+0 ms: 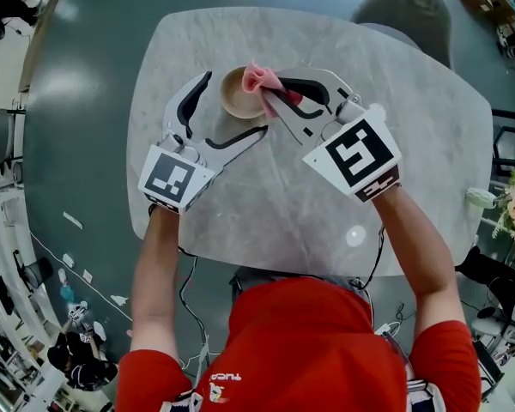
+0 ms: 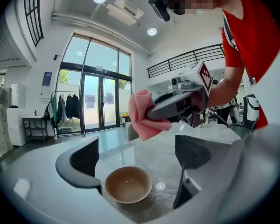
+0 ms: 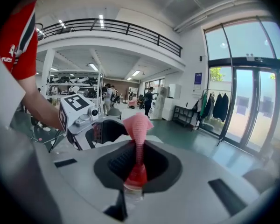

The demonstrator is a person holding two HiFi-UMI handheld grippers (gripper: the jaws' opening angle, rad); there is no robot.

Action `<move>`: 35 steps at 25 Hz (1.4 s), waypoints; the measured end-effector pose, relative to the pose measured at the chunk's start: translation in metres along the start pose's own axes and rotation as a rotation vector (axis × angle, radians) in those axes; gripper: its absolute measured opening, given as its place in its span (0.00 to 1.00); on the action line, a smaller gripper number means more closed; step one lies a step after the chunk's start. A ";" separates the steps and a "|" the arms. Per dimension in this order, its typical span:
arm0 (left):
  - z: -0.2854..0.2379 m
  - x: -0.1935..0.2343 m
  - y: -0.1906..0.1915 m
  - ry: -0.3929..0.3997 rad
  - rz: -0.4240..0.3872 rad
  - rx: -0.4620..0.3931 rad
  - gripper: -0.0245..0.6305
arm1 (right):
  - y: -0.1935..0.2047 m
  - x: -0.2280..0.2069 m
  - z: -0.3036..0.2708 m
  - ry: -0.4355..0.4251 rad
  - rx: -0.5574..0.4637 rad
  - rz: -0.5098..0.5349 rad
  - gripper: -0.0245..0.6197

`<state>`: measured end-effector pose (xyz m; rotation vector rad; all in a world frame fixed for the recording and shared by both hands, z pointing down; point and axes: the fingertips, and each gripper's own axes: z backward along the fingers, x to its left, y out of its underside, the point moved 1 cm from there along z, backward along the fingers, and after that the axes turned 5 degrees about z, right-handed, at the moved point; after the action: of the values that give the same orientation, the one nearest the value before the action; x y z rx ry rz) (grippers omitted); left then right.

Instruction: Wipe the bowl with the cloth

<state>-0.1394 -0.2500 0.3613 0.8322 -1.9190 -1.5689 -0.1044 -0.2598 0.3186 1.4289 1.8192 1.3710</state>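
While the bowl (image 2: 129,185) sits loose on the table (image 1: 326,221), wiping may shove it away.
Left gripper (image 2: 137,157) jaws spread wide over it, gripping nothing; right gripper (image 3: 137,161) pinches pink cloth (image 3: 137,125) by 1 thin fold near the bowl, may slip.

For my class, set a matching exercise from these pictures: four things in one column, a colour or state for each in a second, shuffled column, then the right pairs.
Column one
1. bowl
2. cloth
3. left gripper
4. right gripper

Column two
A. jaws apart, gripping nothing
B. pink and bunched up
C. jaws shut on the cloth
D. tan, open side up, empty

Right pairs: 1-D, 2-B, 3-A, 4-C
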 end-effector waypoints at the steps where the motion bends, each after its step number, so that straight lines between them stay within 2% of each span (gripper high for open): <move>1: 0.003 -0.003 -0.007 -0.012 0.009 -0.017 0.81 | -0.007 0.001 0.007 0.007 -0.029 -0.002 0.07; 8: 0.033 -0.029 -0.045 -0.073 0.082 -0.104 0.59 | -0.040 0.015 0.063 0.045 -0.200 -0.051 0.07; 12: 0.050 -0.039 -0.064 -0.114 0.045 -0.170 0.47 | -0.045 0.028 0.089 0.065 -0.239 -0.068 0.07; 19: 0.071 -0.058 -0.089 -0.177 0.057 -0.227 0.31 | -0.048 0.043 0.129 0.080 -0.310 -0.079 0.07; 24: 0.087 -0.075 -0.098 -0.194 0.063 -0.246 0.18 | -0.058 0.065 0.149 0.083 -0.362 -0.080 0.07; 31: 0.104 -0.095 -0.109 -0.207 0.035 -0.247 0.06 | -0.066 0.089 0.169 0.100 -0.417 -0.126 0.07; 35: 0.111 -0.104 -0.112 -0.211 0.029 -0.254 0.05 | -0.063 0.099 0.178 0.112 -0.430 -0.151 0.07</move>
<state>-0.1346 -0.1151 0.2282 0.5477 -1.8088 -1.8981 -0.0246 -0.0932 0.2119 0.9918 1.5351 1.6633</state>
